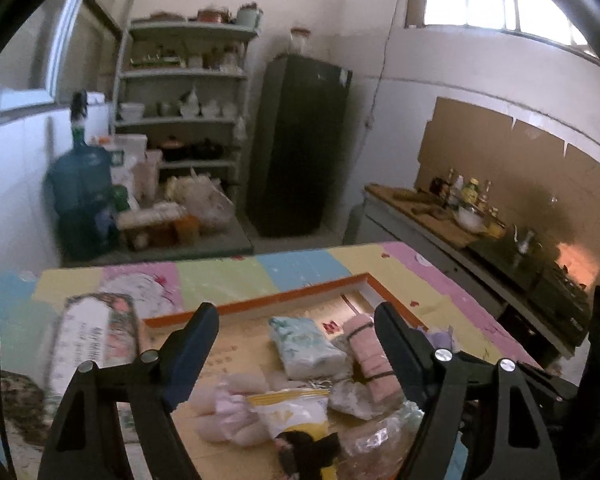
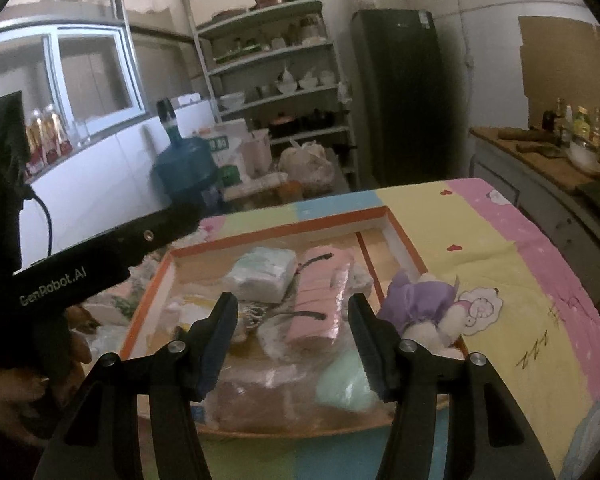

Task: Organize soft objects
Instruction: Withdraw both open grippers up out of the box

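— Soft objects, where are they?
— In the orange-rimmed tray on the surface: pink roll, white pack. Purple plush straddles its rim.
— Grippers?
— Left gripper and right gripper hover, jaws apart, empty.

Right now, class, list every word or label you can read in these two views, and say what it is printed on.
"GenRobot.AI": on the black body of the left gripper, right wrist view.
Card beside the tray: printing blurred, unreadable.
Green carton label by the water jug: too small.
Fridge sticker: too small.

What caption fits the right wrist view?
Open right gripper above an orange-rimmed tray holding a pink roll.
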Tool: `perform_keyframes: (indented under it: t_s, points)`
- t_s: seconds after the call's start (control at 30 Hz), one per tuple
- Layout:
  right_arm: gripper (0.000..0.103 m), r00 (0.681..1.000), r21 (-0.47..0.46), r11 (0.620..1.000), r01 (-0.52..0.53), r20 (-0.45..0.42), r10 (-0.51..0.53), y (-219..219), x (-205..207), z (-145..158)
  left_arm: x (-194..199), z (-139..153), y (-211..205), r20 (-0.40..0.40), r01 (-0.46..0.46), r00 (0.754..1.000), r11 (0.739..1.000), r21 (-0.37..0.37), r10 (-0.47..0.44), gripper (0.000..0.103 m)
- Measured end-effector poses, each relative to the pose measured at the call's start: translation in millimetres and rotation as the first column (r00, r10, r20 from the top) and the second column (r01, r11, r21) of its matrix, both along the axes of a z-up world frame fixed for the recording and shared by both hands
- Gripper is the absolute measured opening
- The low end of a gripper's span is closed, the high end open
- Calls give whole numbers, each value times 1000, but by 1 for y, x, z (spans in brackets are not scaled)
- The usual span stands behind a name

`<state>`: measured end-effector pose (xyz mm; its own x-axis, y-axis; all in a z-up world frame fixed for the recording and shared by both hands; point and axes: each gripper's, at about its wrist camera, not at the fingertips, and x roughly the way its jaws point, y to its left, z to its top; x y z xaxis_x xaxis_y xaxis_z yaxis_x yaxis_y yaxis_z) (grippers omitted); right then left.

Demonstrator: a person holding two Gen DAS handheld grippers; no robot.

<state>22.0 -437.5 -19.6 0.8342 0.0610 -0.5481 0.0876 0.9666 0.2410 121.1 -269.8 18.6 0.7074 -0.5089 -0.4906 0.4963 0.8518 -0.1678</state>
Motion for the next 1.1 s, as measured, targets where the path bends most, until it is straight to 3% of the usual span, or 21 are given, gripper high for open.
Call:
perform_keyframes:
  t_s: [0.2, 0.53, 1.1]
  points:
    - [59, 999, 17, 1000, -17, 45, 16, 21, -19, 9, -26, 14, 17, 97, -88, 992, 993, 73, 81, 80]
    - [59, 997, 31, 998, -46, 70, 44, 47, -35, 15, -55, 21, 38, 162, -176, 975, 974, 143, 152, 80]
    - [59, 991, 33, 995, -93, 105, 89, 88, -46, 21, -83, 19, 92, 200, -246, 956, 957, 153, 214, 80]
